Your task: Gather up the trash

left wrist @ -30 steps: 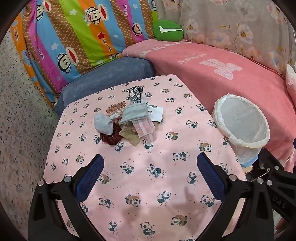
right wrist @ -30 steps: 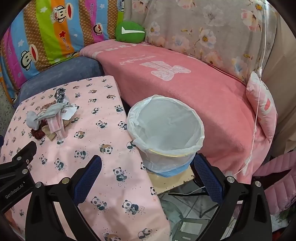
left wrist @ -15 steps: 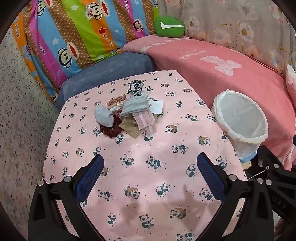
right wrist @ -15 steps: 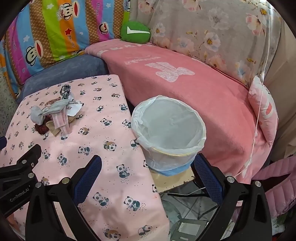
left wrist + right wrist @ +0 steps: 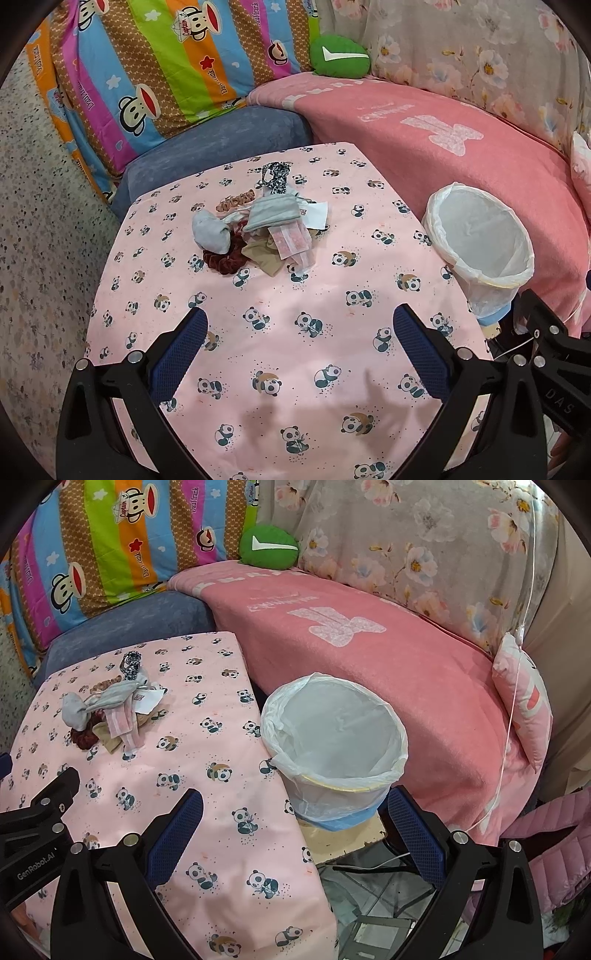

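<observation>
— Pink panda tabletop (image 5: 295,350): where's the trash pile (image 5: 258,229)?
— Far side, well beyond the left gripper (image 5: 299,350), jaws spread, empty.
— The right gripper (image 5: 295,834)?
— Spread too, near the lined bin (image 5: 334,746)

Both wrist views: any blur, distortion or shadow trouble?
Left wrist: sharp, fisheye bending at the dark corners, soft shadows on the panda cloth near the open left claw. Right wrist: equally sharp, evenly lit, bin liner free of glare.
</observation>
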Motion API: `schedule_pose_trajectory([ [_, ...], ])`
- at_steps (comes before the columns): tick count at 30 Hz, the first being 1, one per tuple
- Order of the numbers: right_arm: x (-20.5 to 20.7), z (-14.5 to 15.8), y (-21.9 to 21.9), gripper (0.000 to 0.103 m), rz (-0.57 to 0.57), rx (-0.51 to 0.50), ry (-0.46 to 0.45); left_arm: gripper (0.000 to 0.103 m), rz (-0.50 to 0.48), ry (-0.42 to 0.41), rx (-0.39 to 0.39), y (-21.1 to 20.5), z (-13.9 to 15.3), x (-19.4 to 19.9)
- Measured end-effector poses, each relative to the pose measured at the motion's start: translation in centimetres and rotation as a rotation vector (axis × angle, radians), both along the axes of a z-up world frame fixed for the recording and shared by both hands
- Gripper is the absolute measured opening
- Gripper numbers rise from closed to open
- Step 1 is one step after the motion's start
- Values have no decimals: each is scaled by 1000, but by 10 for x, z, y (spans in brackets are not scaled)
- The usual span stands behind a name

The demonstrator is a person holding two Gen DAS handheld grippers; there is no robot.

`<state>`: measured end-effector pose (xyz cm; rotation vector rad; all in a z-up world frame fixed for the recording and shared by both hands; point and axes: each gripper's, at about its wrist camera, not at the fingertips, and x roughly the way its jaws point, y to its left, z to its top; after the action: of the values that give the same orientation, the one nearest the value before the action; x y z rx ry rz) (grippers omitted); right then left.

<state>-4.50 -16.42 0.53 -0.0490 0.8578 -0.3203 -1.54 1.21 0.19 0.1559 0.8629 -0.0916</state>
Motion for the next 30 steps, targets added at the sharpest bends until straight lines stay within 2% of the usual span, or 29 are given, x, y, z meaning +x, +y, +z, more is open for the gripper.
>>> schedule_pose_trajectory([
  [30, -4, 4, -6, 98, -24, -6, -13, 96, -25, -15, -16, -6, 4, -2],
])
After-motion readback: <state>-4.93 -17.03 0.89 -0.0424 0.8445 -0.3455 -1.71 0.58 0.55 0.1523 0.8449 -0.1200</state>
